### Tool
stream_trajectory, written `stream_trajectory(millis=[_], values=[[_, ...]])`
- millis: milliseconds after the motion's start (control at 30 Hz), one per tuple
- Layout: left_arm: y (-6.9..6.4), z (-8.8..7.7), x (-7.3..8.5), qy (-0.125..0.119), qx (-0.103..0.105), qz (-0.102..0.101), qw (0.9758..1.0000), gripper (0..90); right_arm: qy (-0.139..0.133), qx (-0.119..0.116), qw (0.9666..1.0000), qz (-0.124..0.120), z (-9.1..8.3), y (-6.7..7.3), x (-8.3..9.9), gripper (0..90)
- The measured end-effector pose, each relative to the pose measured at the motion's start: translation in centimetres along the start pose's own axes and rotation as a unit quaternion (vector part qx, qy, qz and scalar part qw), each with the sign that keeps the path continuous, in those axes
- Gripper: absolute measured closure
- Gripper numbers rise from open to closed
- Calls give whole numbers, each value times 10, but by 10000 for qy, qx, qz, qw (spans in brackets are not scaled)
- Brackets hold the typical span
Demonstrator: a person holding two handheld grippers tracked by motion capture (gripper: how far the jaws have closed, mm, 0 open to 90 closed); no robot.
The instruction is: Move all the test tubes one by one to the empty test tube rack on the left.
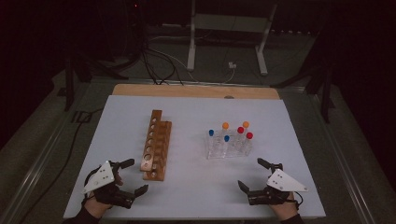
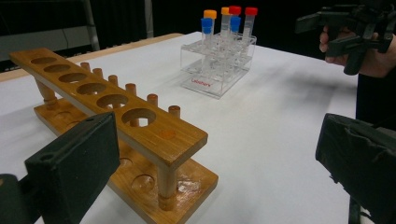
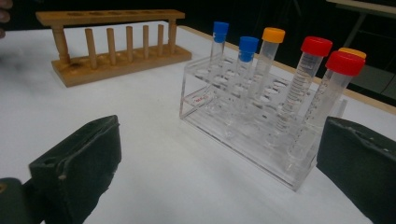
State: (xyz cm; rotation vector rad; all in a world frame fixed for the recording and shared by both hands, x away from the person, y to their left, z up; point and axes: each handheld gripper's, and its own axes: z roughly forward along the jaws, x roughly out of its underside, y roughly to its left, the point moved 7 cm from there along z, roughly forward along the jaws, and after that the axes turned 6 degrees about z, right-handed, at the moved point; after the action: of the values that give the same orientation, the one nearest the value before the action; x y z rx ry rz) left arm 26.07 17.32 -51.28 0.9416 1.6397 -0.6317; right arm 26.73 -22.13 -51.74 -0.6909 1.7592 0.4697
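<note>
A wooden test-tube rack [image 1: 156, 144] with a row of empty holes stands left of centre on the white table [image 1: 196, 186]. Right of centre, a clear plastic rack [image 1: 229, 148] holds several capped tubes: blue [image 3: 220, 28], orange [image 3: 273, 35] and red [image 3: 345, 63]. My left gripper [image 1: 136, 176] is open near the front left, just beside the wooden rack's near end [image 2: 163, 140], with nothing between its jaws. My right gripper [image 1: 250, 172] is open at the front right, a little in front of the clear rack [image 3: 243, 116], also holding nothing. The left gripper view has the right gripper [image 2: 327, 32] farther off.
A wooden board edge [image 1: 196, 91] runs along the table's far side. Beyond it stand a metal frame's legs [image 1: 191, 46] and cables [image 1: 159, 70] on the dark floor. White table surface lies between the two racks and along the front edge.
</note>
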Motion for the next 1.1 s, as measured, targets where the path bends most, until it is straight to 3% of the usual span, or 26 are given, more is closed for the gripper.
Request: stream_trajectory(millis=[333, 500, 700, 967, 1100], values=[[0, 0, -1, -23, -25, 1, 10000, 6, 47, 44, 9999, 136, 0, -1, 1, 0], [1, -1, -1, -38, -20, -15, 10000, 6, 238, -57, 9993, 295, 4, 2, 3, 0], [1, -3, -1, -53, -41, -50, 10000, 6, 376, -21, 9986, 375, 4, 0, 0, 0], [1, -4, -1, -76, -51, -76, 9999, 6, 772, -63, 9968, 175, 10, 7, 5, 0], [1, -3, -1, -95, -42, -91, 9999, 6, 787, -72, 9967, 181, 10, 10, 3, 0]])
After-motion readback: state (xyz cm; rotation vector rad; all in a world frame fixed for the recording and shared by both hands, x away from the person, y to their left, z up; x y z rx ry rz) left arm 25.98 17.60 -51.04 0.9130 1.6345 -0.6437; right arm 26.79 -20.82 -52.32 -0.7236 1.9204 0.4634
